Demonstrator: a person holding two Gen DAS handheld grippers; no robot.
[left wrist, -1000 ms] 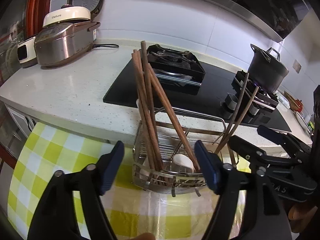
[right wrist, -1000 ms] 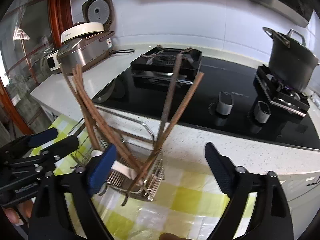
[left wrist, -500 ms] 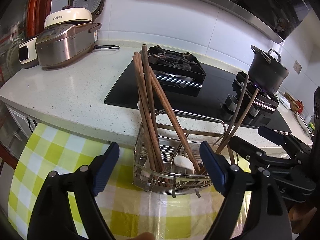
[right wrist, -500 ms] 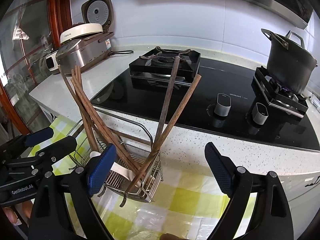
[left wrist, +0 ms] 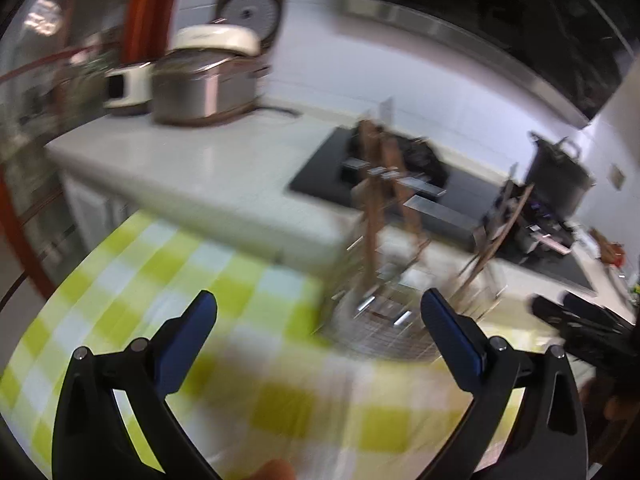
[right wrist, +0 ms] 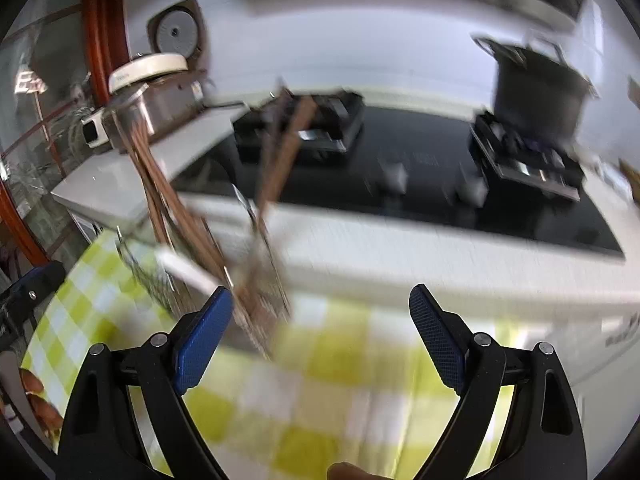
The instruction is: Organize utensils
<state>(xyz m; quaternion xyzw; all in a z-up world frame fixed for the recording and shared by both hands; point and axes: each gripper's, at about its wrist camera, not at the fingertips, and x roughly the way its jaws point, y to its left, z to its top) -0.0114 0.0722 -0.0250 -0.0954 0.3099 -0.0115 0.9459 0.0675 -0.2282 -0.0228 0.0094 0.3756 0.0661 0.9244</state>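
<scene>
A metal wire utensil basket [left wrist: 380,328] stands on the yellow-checked tablecloth [left wrist: 160,280], holding several brown wooden chopsticks [left wrist: 374,216] upright and a white spoon. Both views are motion-blurred. My left gripper [left wrist: 318,336] is open and empty, a little back from the basket, which lies ahead and to its right. In the right wrist view the basket [right wrist: 256,304] and chopsticks [right wrist: 160,196] are ahead to the left of my right gripper [right wrist: 320,320], which is open and empty. The right gripper shows at the right edge of the left view [left wrist: 580,328].
A white counter [left wrist: 208,184] runs behind the table with a black gas hob [right wrist: 400,184], a dark pot [right wrist: 536,92] on its right burner, and rice cookers [left wrist: 204,80] at the left. A red-framed glass door [right wrist: 24,120] is at the far left.
Both grippers have pulled back and swung away from the basket, blurring the views. The basket now sits right of centre in the left view and left in the right view. Both stay open.
</scene>
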